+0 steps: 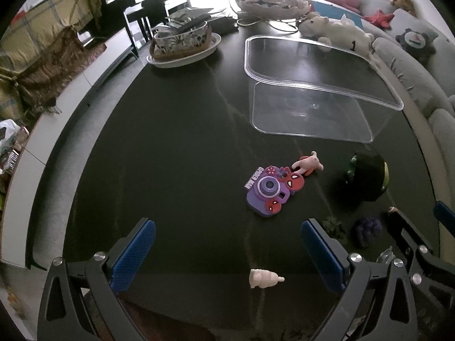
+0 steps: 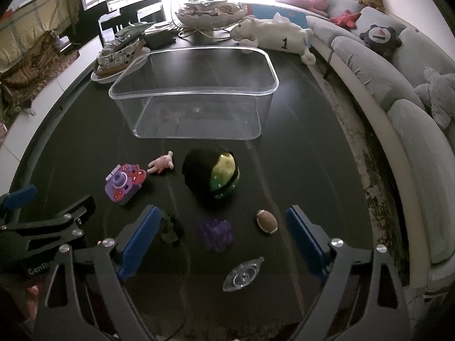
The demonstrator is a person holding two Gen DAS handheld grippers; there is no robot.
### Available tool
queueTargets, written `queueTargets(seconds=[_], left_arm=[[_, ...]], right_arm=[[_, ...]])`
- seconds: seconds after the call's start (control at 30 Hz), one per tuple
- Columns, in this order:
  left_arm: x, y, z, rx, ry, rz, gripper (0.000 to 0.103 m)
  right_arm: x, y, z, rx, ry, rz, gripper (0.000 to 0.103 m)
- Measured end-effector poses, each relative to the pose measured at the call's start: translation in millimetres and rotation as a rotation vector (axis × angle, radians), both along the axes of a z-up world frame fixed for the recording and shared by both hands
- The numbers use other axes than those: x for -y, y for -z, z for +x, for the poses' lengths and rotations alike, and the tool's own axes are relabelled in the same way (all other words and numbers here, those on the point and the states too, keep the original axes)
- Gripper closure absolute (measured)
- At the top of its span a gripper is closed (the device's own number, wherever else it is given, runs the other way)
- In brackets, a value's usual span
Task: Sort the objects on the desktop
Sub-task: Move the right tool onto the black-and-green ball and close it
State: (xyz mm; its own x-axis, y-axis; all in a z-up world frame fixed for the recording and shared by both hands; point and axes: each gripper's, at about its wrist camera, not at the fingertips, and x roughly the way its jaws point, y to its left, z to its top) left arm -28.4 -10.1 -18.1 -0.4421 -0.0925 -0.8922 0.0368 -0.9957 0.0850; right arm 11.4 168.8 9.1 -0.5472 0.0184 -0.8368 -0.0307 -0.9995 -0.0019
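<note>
- Dark, glossy surface, pale veins across it, filling most of both views.
- Clear plastic bin, rounded corners, nothing inside, upper centre of the right wrist view, upper right of the left wrist view.
- White plush animal lying beyond the bin, a black "1" on its flank.
- Black, yellow and green dotted plush ball at mid-frame, just in front of the bin.
- Purple toy camera with red spider-mask faces, centre of the left wrist view; lettering along its edge seen upside down, seemingly "SPIDER MAN".
- Small pink pig figure just beside the camera's upper right.
- Purple bumpy cluster, brown toy football and clear leaf-shaped dish between the right gripper jaws, untouched; jaws wide.
- Dark green leafy piece just beside the left blue pad.
- Cream cone-shaped figure on its side between the left gripper jaws, wide apart, touching nothing.
- "GenRo…" partly readable on the black body at lower left of the right wrist view.
</note>
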Motion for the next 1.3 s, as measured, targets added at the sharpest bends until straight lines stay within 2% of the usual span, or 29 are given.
queueTargets(seconds=[0.43,0.7,1.3], left_arm=[[2.5,17.2,-20.6,0.019,0.005,0.002,0.002],[-4.3,26.9,-30.6,-0.011,0.02,-0.063,0.002],[-2.9,43.0,-42.6,0.027,-0.002,-0.041,0.002]], right_arm=[[1.6,16.8,-31.0,0.032,-0.015,-0.035,0.019],[5.2,29.2,-45.0,0.055,-0.026,-0.018,0.023],[4.7,48.2,-61.5,0.099,-0.031,-0.043,0.03]])
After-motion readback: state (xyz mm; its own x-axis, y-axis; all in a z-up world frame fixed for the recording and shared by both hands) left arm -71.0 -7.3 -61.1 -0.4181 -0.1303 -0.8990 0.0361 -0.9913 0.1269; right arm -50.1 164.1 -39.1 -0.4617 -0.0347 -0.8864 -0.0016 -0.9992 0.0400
